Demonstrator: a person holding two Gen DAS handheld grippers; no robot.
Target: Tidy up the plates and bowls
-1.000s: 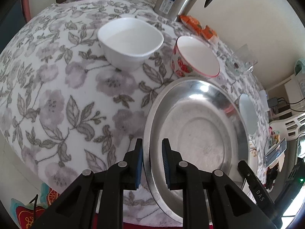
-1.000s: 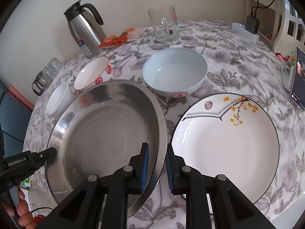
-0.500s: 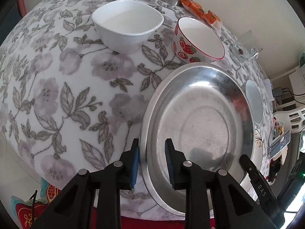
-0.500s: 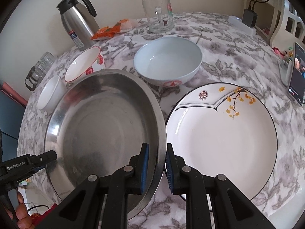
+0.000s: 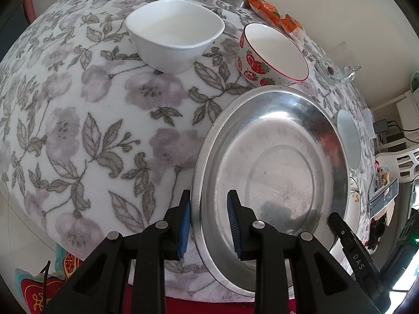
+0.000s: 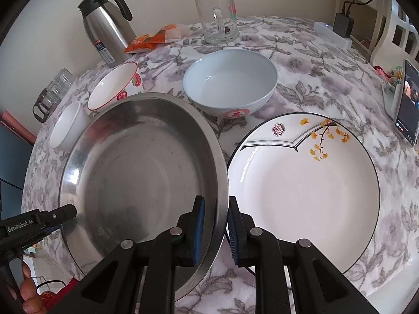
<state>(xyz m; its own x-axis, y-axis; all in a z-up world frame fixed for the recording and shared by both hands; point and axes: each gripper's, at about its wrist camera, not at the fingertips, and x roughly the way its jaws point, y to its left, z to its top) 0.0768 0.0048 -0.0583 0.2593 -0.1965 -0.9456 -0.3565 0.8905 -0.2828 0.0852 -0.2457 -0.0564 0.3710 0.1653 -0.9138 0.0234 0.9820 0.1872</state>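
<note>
A wide steel plate (image 5: 275,170) (image 6: 144,178) sits on the flowered tablecloth. My left gripper (image 5: 208,225) straddles its near-left rim with its jaws parted. One pad lies just outside the edge and the other stands off the inner wall. My right gripper (image 6: 215,231) is shut on the steel plate's right rim. To the right lies a white plate with yellow blossoms (image 6: 303,191). Behind are a pale blue bowl (image 6: 230,86), a strawberry bowl (image 5: 272,52) (image 6: 112,89) and a white square bowl (image 5: 175,34) (image 6: 68,128).
Along the back stand a steel thermos jug (image 6: 104,26), an orange snack packet (image 6: 152,39), a glass mug (image 6: 218,15) and a glass pot (image 6: 52,94). A phone (image 6: 408,104) leans at the right edge. The table's front edge is just below both grippers.
My left gripper's jaws have spread apart off the steel plate's rim, which they pinched a second ago. My right gripper keeps the same grip on the opposite rim.
</note>
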